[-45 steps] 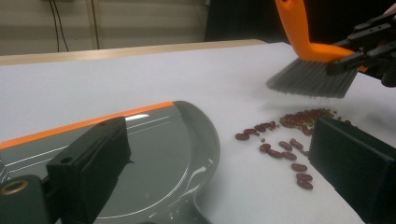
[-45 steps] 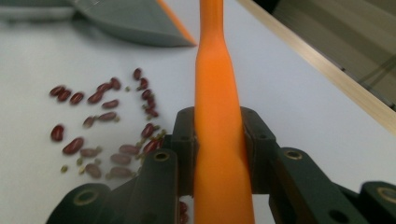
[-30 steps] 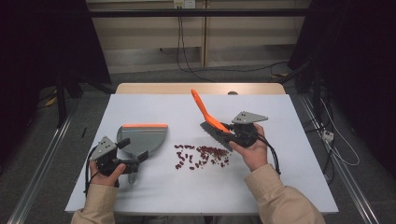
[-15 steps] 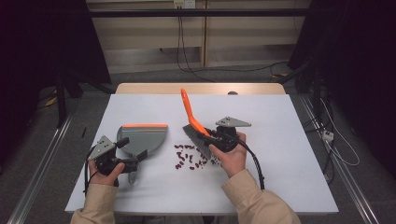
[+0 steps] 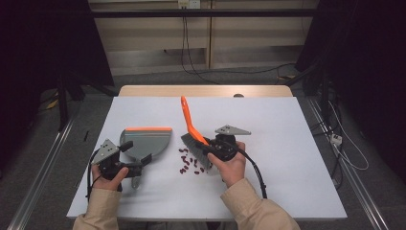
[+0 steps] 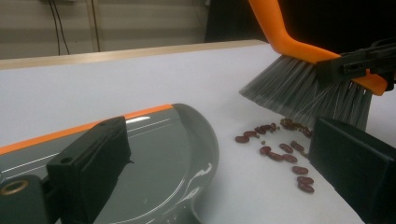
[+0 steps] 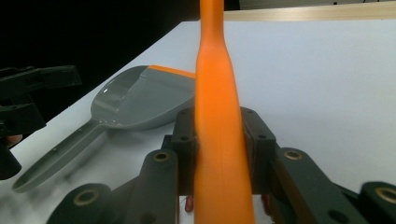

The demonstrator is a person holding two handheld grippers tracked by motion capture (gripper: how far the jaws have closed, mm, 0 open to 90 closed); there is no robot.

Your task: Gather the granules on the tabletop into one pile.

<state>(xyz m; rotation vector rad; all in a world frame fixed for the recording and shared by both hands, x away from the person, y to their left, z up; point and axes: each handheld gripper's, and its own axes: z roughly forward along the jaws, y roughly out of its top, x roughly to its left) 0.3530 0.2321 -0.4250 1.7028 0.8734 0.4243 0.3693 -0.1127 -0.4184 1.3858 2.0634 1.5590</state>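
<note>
Brush point(image 5: 191, 132), orange handle, grey bristles: pinched at the handle by the right tongs point(image 5: 210, 152), jaws pressed against both sides of it as the right gripper view shows; handle rises tilted away from the person, bristles down on the white bench point(image 5: 287, 158) at the beans. Beans point(image 5: 189, 163), dark red, scattered: on the bench between brush and dustpan, just beside the bristles. Dustpan point(image 5: 146, 141), grey, orange lip: flat on the bench, left of the beans, its handle by the left tongs point(image 5: 136, 165). Left tongs: spread in the left gripper view, jaws apart.
</note>
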